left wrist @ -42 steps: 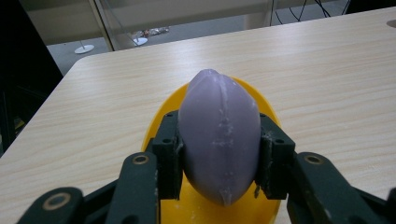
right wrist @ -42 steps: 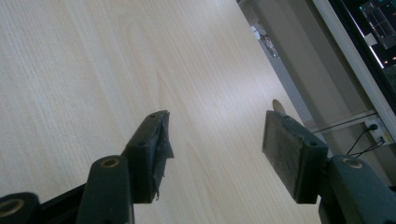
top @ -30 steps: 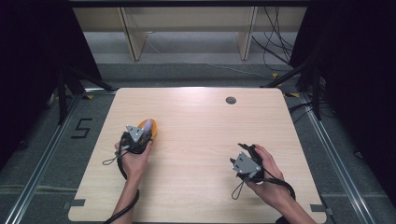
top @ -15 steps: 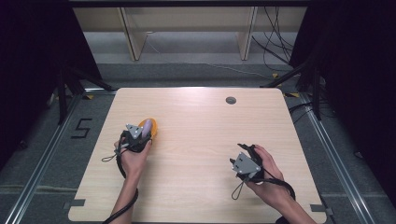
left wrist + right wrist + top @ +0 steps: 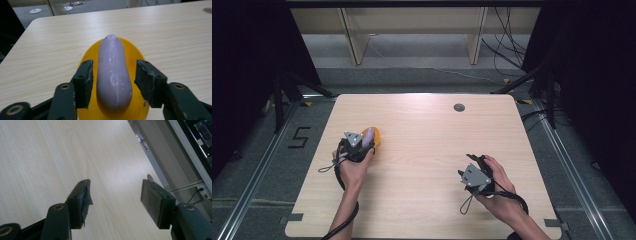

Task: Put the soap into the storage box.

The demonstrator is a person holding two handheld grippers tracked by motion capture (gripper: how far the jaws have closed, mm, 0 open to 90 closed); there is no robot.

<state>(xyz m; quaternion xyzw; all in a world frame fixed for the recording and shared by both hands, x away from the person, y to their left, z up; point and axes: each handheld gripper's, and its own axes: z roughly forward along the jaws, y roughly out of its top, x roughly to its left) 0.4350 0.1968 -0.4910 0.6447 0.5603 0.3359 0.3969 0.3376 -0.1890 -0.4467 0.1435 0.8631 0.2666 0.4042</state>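
Eggplant (image 5: 113, 77) lies on plate (image 5: 87, 56), bench (image 5: 422, 150) at 9 o'clock; left tongs (image 5: 113, 82) just opening, straddle it untouched; right tongs (image 5: 115, 202) wide, empty.

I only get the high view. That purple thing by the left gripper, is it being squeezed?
Observer: No. In the left gripper view the left gripper has its pads standing off both sides of the purple piece. The jaws have just been opening, with it between them.
Operator: What is it lying on?
Observer: A yellow dish; its rim shows around the rounded purple piece.
Operator: And the right gripper?
Observer: The right gripper is open with nothing between its jaws, above the table.
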